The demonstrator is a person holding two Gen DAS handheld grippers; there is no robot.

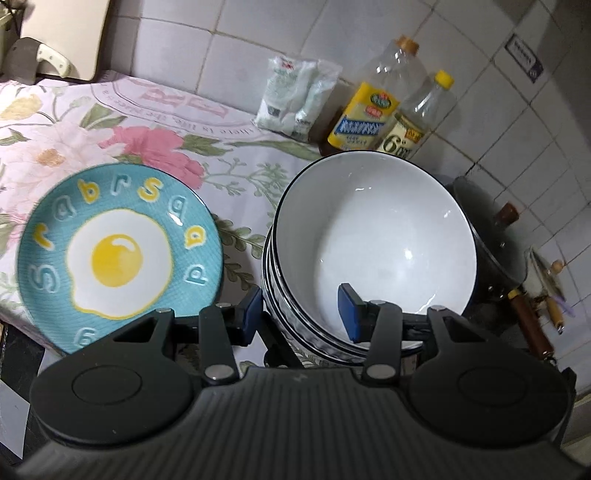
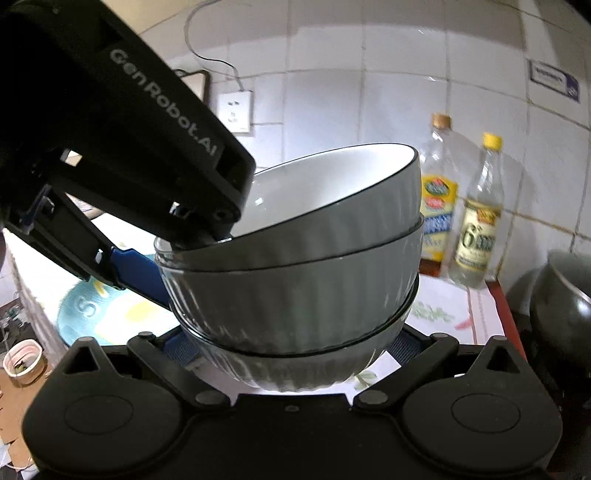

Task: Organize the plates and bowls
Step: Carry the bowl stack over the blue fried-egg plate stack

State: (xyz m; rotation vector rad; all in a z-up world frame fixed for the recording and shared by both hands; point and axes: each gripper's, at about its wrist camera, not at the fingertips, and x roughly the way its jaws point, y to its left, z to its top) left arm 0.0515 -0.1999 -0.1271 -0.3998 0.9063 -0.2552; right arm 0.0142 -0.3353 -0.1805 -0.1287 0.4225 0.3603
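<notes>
A stack of three white, dark-rimmed ribbed bowls (image 1: 373,229) fills the middle of both views, with the top bowl (image 2: 332,184) tilted. My left gripper (image 1: 301,310) is shut on the stack's near wall, one blue pad (image 1: 253,310) outside and the other pad (image 1: 349,310) inside the bowl. In the right wrist view the left gripper (image 2: 181,251) reaches in from the upper left. My right gripper (image 2: 293,350) is shut on the bottom bowl (image 2: 295,369), with a finger on each side. A turquoise fried-egg plate (image 1: 118,254) lies flat on the floral cloth (image 1: 110,122) to the stack's left.
Two oil bottles (image 1: 365,118) (image 1: 417,122) and white packets (image 1: 295,96) stand against the tiled wall behind the bowls. A dark pan (image 1: 491,251) with a wooden handle sits close on the right. A cleaver (image 1: 37,59) and cutting board (image 1: 74,29) lean at the far left.
</notes>
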